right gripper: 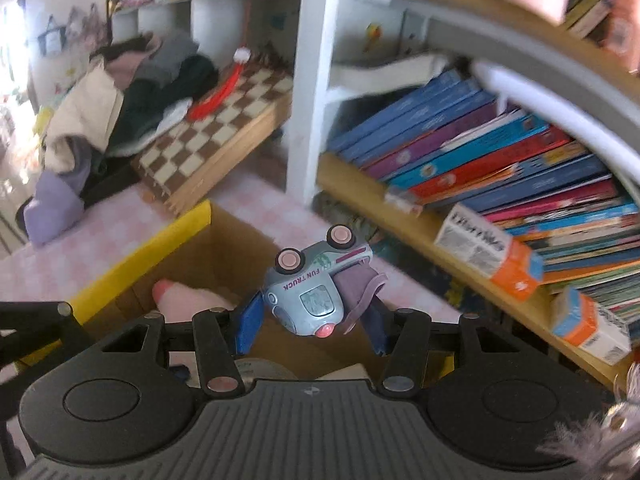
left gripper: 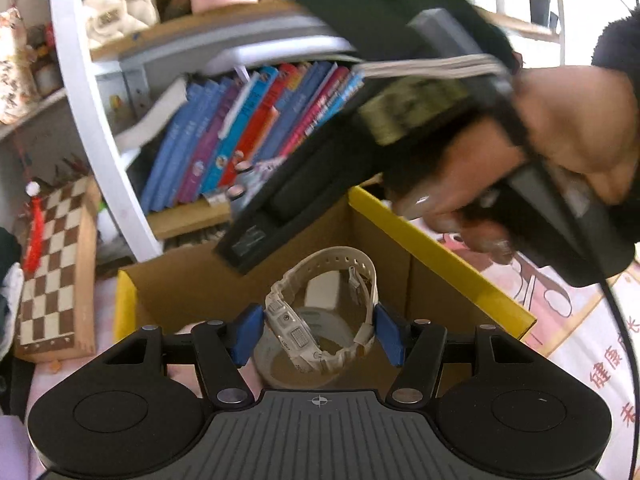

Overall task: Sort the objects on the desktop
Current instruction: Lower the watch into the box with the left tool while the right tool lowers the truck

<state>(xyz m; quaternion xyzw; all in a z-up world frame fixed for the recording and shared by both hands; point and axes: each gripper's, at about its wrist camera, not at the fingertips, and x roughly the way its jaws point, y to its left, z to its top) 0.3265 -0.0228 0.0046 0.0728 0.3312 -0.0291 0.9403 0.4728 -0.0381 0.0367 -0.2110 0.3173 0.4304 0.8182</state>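
Observation:
My left gripper (left gripper: 320, 334) is shut on a white digital watch (left gripper: 324, 312) and holds it above an open cardboard box with a yellow rim (left gripper: 440, 248). A roll of tape (left gripper: 304, 360) lies in the box below the watch. My right gripper (right gripper: 312, 320) is shut on a light blue toy truck (right gripper: 316, 288), held upside down with its pink wheels up, above the same box (right gripper: 160, 236). A pink object (right gripper: 188, 298) lies inside the box. The other hand and its gripper (left gripper: 500, 148) cross the upper right of the left wrist view.
A shelf of leaning books (left gripper: 248, 128) (right gripper: 500, 168) stands behind the box. A folded chessboard (left gripper: 56, 264) (right gripper: 216, 128) leans at the left beside a pile of clothes (right gripper: 120, 100). Small cartons (right gripper: 492, 244) sit on the shelf edge. The tabletop is pink-patterned (right gripper: 100, 236).

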